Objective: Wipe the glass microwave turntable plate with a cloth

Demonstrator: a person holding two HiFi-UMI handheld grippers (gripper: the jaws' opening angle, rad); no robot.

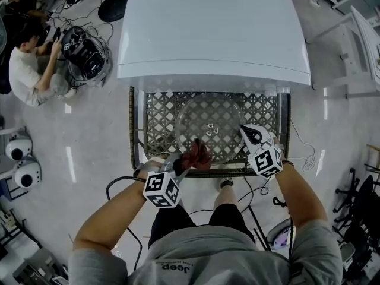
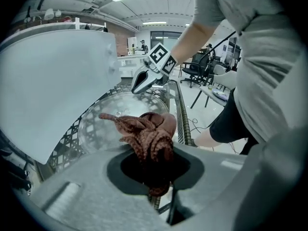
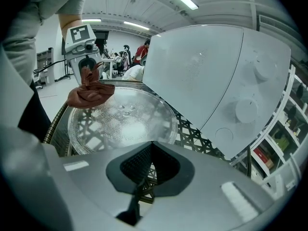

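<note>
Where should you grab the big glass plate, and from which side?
Probably its thin rim on the right, coming in sideways from where the right gripper is. The glass plate lies flat on the lattice table, so only the edge can be pinched, and the cloth sits over the near-left edge.

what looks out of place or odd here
Nothing damaged or spilled. The plate lies flat on the lattice table, outside the microwave; the cloth is bunched in the left gripper.
</note>
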